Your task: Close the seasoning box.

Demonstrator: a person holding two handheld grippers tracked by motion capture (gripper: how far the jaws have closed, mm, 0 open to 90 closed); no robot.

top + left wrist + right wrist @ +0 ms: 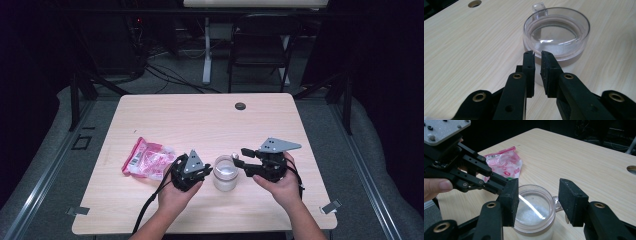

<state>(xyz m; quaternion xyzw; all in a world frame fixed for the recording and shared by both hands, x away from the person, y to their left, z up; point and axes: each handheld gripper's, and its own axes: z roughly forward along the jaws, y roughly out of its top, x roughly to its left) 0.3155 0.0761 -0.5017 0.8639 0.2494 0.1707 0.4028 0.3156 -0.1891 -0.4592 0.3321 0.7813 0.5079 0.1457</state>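
A clear mug [225, 172] with a small handle and a layer of white granules at its bottom stands near the front of the worktop [200, 115], between the two hands. The left tool [537, 53] has its jaws nearly pressed together, a narrow slit between them and nothing in it, tips just at the mug's near wall; whether they touch it I cannot tell. The right tool [539, 195] hovers above the mug with jaws spread wide, empty, the mug's mouth showing between them and the handle [557, 203] close to one jaw. This looks like the approach to steady or take hold of the mug; the next move seems to call for bringing the spread jaws down over the rim or the handle and closing gently, since the wall is smooth and could slip. A crumpled pink packet [147, 157] lies on the worktop just beyond the left hand [177, 192]; whether it is opened or emptied is hard to make out, and its print is unreadable
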